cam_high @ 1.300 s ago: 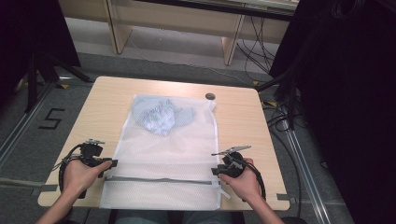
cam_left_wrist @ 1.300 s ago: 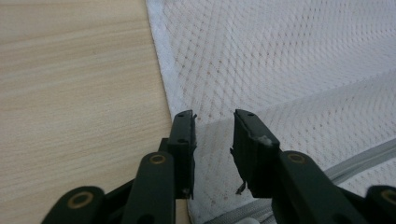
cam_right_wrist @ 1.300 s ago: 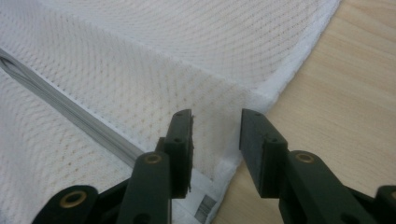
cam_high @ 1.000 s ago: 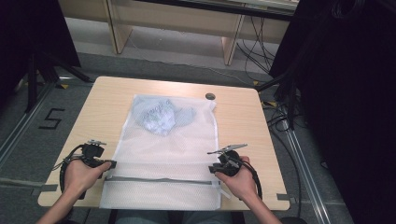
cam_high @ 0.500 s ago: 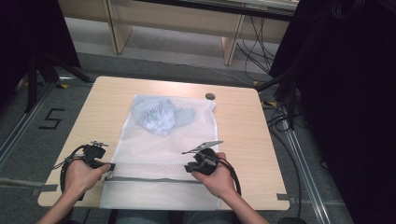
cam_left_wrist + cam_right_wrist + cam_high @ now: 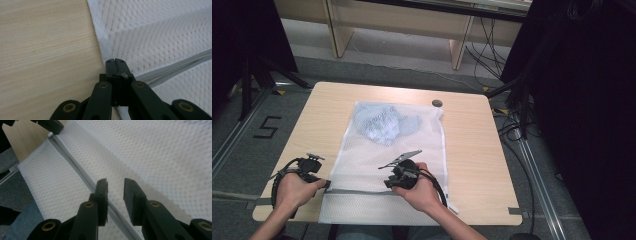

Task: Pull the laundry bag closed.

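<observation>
Mesh bag flat on desk. Left tool clamped on zipper end at 8 o'clock; right tool apart over zipper. Zipping likely; next, pinch the slider.

light wooden rectangular table at centre; grey floor all round it; beyond it pale wooden furniture legs; right of it black curtain, black cables.

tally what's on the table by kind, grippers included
Grippers: 2, left gripper, right gripper
White mesh bag: 1
Bluish bundle inside the bag: 1
Small dark round object near the table's far edge: 1
Total: 5
</observation>
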Demonstrator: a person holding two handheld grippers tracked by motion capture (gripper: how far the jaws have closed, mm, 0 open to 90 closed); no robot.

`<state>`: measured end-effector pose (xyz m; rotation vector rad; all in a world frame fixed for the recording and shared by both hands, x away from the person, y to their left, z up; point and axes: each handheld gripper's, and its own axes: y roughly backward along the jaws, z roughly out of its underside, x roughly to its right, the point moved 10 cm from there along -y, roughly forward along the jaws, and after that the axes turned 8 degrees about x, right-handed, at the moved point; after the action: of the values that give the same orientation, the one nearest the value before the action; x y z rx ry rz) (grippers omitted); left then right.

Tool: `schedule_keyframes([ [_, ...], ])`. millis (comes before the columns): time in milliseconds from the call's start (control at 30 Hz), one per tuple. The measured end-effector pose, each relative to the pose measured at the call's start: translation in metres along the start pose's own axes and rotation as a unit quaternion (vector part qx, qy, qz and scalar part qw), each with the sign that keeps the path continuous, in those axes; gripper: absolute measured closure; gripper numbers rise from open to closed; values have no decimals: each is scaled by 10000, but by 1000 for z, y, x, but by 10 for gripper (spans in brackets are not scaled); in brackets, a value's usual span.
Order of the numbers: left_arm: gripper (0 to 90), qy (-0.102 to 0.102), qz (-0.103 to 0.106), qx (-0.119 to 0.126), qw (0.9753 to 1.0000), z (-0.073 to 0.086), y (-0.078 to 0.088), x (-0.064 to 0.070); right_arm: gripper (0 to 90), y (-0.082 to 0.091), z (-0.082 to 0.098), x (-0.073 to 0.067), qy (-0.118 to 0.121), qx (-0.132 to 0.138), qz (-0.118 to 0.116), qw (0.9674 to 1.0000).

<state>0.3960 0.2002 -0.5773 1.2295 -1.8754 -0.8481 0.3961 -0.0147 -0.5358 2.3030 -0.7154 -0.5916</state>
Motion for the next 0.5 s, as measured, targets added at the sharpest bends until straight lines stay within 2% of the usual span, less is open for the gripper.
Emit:
schedule_keyframes([
  [67,898,-44,-19,-55,10000,1,1,-2,732,-5,-3,-6,21,-41,-75,10000],
  [167,897,3,-3,-38,10000,1,1,-4,729,-15,-9,-16,41,21,-185,9998],
  [200,898,-19,13,-51,10000,2,1,-5,728,-18,-11,-19,-19,52,-212,9998],
  [367,898,-53,-6,-112,9999,2,0,-5,720,-34,-14,-33,126,-40,-384,9992],
  [500,897,-54,13,-130,9999,2,0,-4,718,-41,-19,-44,54,-82,-468,9989],
])
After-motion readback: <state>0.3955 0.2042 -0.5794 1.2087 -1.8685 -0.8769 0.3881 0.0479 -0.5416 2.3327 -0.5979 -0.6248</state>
